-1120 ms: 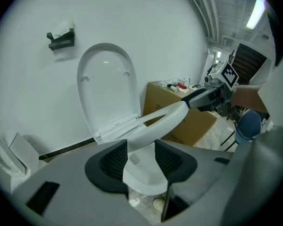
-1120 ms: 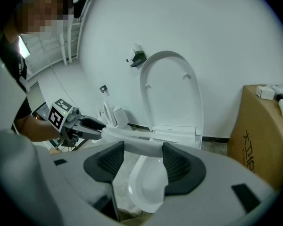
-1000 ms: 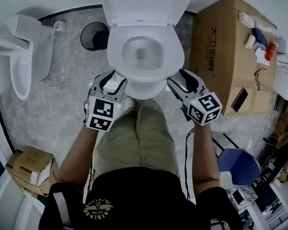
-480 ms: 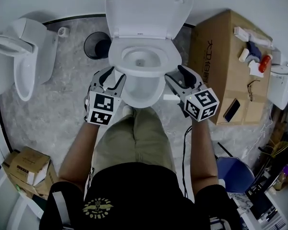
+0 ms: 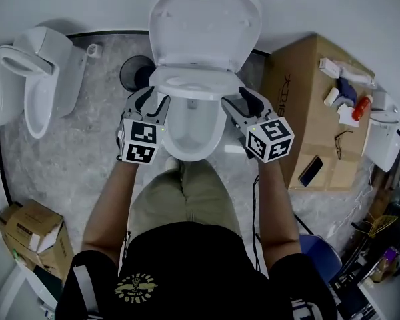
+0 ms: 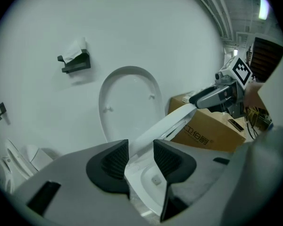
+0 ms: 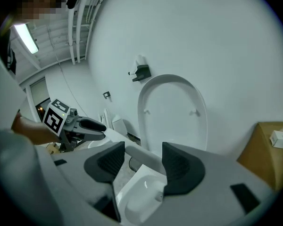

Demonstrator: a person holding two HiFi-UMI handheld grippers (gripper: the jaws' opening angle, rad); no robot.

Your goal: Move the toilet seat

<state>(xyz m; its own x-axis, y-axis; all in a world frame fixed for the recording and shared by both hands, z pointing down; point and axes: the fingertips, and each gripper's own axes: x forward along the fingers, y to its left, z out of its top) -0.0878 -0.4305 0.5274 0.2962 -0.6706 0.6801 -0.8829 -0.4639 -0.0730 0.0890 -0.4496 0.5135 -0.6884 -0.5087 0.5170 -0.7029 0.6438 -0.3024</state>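
A grey, marbled stone floor (image 5: 87, 152) carries everything here. A white ceramic toilet (image 5: 193, 135) stands on it at the middle, against the wall. A round black waste bin (image 5: 132, 73) sits just beside it on the left. Farther left stands a second white toilet (image 5: 43, 79), well apart from the first. A large brown cardboard box (image 5: 307, 105) rests on the floor just beside the middle toilet on the right, and a smaller, open cardboard box (image 5: 30, 232) lies at the lower left corner

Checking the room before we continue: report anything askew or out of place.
The toilet seat is half-raised, tilted between the bowl and the upright lid. A second toilet stands on the floor at left, and the cardboard box at right carries scattered small items.
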